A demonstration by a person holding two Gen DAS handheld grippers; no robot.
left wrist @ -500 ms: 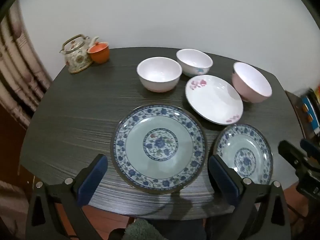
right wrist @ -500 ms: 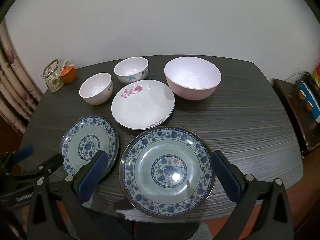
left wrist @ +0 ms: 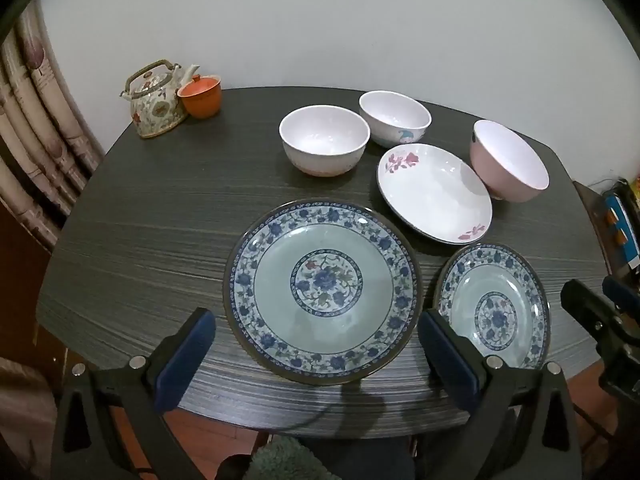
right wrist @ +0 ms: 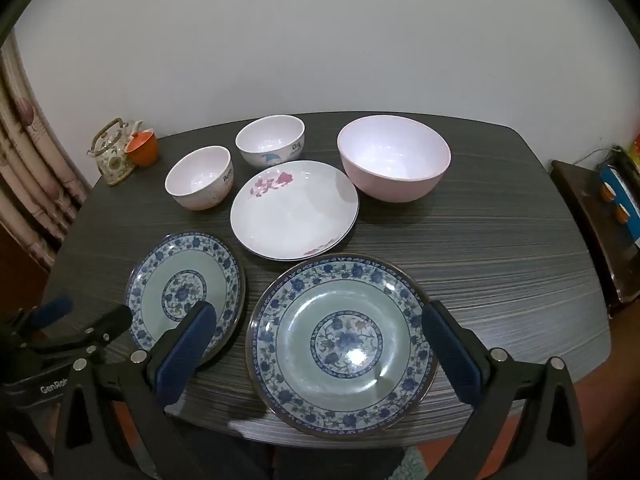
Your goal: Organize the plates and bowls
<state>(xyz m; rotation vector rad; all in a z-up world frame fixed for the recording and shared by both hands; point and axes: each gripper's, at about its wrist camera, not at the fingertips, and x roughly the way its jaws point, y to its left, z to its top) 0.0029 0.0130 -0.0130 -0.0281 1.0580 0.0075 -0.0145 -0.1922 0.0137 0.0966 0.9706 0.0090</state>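
Note:
Two blue-patterned plates lie side by side at the front of the dark table. My left gripper hovers open above the left blue plate, touching nothing. My right gripper hovers open above the right blue plate. Each gripper shows at the edge of the other's view: the right gripper and the left gripper. Behind the plates lies a white floral plate. Further back stand two white bowls and a larger pink bowl.
A floral teapot and an orange cup stand at the table's far left corner by a curtain. A low side table with small items stands to the right. Bare tabletop stretches right of the right blue plate.

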